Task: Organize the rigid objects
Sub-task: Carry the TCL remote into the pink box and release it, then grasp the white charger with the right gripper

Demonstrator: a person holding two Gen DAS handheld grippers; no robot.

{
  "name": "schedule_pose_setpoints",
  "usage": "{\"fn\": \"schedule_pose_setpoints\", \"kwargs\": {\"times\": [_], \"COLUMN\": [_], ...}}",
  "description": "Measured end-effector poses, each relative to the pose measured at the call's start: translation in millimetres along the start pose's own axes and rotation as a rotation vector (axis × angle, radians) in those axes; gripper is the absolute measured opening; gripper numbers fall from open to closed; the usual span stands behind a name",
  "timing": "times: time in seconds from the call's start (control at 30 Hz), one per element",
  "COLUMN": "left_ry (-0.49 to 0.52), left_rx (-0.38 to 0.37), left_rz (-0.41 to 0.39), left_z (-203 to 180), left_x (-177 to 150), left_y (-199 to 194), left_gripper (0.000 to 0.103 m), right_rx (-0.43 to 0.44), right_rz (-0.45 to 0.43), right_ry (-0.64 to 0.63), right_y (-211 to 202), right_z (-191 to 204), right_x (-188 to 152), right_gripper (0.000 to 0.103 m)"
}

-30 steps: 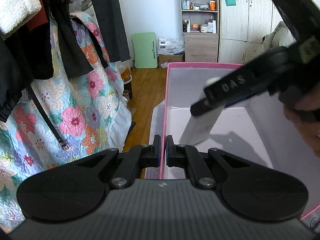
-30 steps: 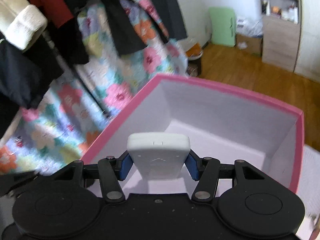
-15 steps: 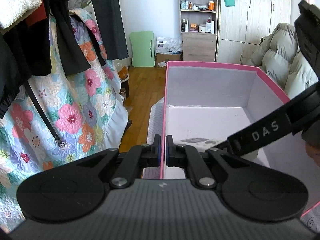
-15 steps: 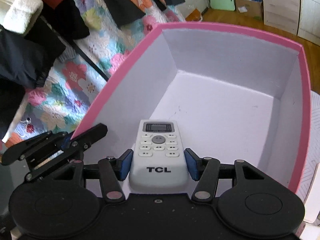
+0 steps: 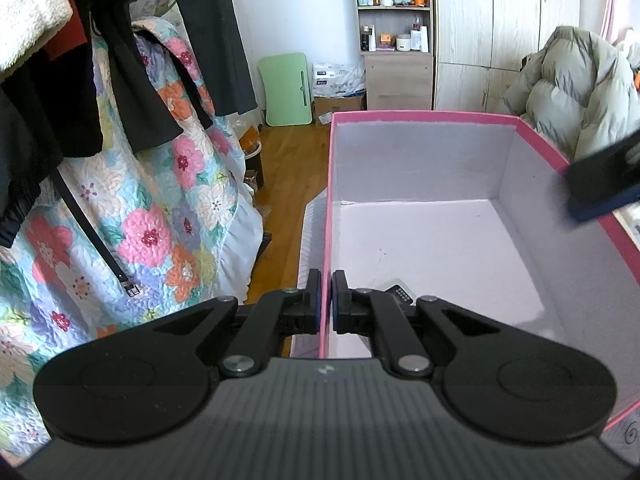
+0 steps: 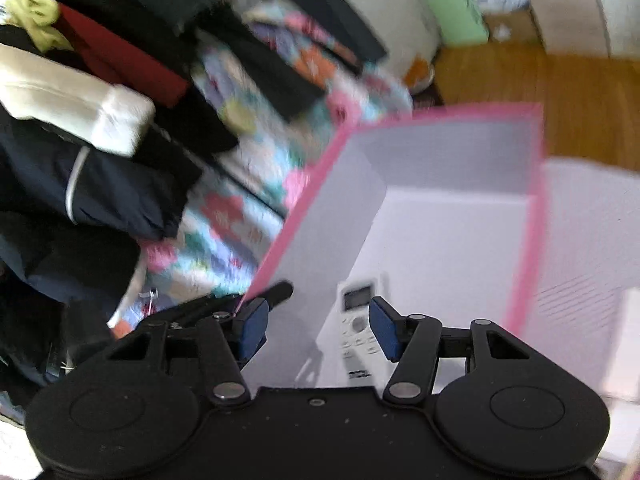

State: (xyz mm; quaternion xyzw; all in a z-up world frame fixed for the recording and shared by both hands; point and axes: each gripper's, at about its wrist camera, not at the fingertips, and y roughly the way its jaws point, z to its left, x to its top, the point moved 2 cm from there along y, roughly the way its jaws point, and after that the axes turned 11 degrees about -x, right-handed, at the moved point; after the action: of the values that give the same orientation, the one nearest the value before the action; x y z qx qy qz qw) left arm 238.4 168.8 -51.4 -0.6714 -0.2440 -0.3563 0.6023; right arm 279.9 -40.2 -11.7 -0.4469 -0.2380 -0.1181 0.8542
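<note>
**Desk:** State of play in the pink box (image 5: pixel 420 117)?

**Photographer:** One item in. White TCL air-conditioner remote (image 6: pixel 357 330) lying face up on the box floor, near the left wall, at 6 o'clock in the right wrist view. Peeking out behind the left gripper (image 5: pixel 326 300) in the other view. Rest of the floor bare.

**Desk:** Tools?

**Photographer:** Left gripper clamped on the box's pink left wall, jaws together on the rim, steadying it. Right gripper (image 6: pixel 318 330) apart, blue pads clear of the remote, nothing between them; seen from the left wrist as a blurred dark tip at 3 o'clock above the right rim.

**Desk:** Left to do?

**Photographer:** Hard to say. No other loose rigid objects visible; only hanging clothes (image 5: pixel 132 80) and a floral quilt (image 5: pixel 168 216) at 9 o'clock, shelves (image 5: pixel 394 12) at 12. Probably more to fetch from outside the frame.
</note>
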Motion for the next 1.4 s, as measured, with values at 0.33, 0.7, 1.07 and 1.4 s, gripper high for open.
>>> {"fn": "schedule_pose_setpoints", "kwargs": {"times": [0.33,0.7,1.07,1.4], "left_ry": [0.087,0.116,0.118,0.116], "left_rx": [0.069,0.101,0.102,0.101], "left_rz": [0.045,0.048,0.046,0.045], "left_z": [-16,-23,-24,-24], "left_x": [1,-1,-2,-2], "left_y": [2,2,2,2], "left_gripper": [0.008,0.01,0.01,0.01], "right_rx": [-0.336,-0.599,-0.612,-0.497], "right_rz": [-0.077,0.001,0.005,0.079], "right_ry": [0.131,0.096,0.102,0.043], "right_y": [-80,-67,-69,-58], "right_z": [-95,-137,-141,-82], "right_x": [-40,-114,-123,-142], "right_gripper": [0.063,0.051,0.049,0.059]}}
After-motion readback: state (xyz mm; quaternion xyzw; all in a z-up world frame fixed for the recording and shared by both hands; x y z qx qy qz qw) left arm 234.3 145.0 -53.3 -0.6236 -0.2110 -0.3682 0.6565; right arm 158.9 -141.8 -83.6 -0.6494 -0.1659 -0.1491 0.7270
